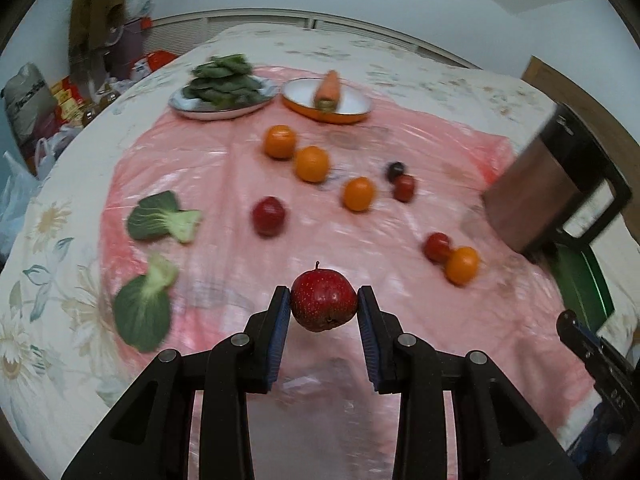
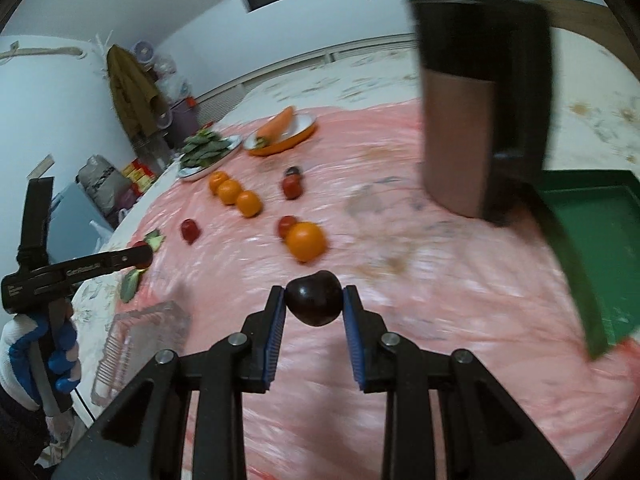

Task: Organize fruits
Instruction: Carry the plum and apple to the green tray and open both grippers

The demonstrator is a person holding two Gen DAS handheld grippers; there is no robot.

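clamping a red apple (image 1: 324, 301) between the blue pads (image 1: 280, 336) of the left hand-held gripper (image 1: 324, 308), lifted above the pink plastic sheet (image 1: 224, 264). clamping a dark plum (image 2: 315, 298) in the right hand-held gripper (image 2: 314, 300), likewise off the sheet.

beyond the apple, in the left wrist view: a small red fruit (image 1: 268, 216), three oranges (image 1: 312, 164) strung in a diagonal line, a dark plum touching a red one (image 1: 403, 188), and another red fruit touching a fourth orange (image 1: 462, 265) at the right. two bok choy pieces (image 1: 164, 220) lying at the left edge of the sheet. farther back, a plate of leafy greens (image 1: 222, 84) beside an orange-rimmed dish (image 1: 326, 114) carrying a carrot (image 1: 328, 88).

seen only from the right wrist: a clear plastic container (image 2: 138, 340) at the near left, a gloved hand (image 2: 36, 360) gripping the other tool's handle, and the full inside of the green tray (image 2: 592, 240); merely a sliver of that tray from the left wrist. dark-topped brown kettle (image 2: 476, 120) standing tall and blurred next to the tray here, cropped at the right edge in the left view. bok choy mostly hidden behind the left tool in the right view.

all resting on a flowered cloth (image 1: 52, 264) under the sheet; cannot tell whether bed or tabletop.
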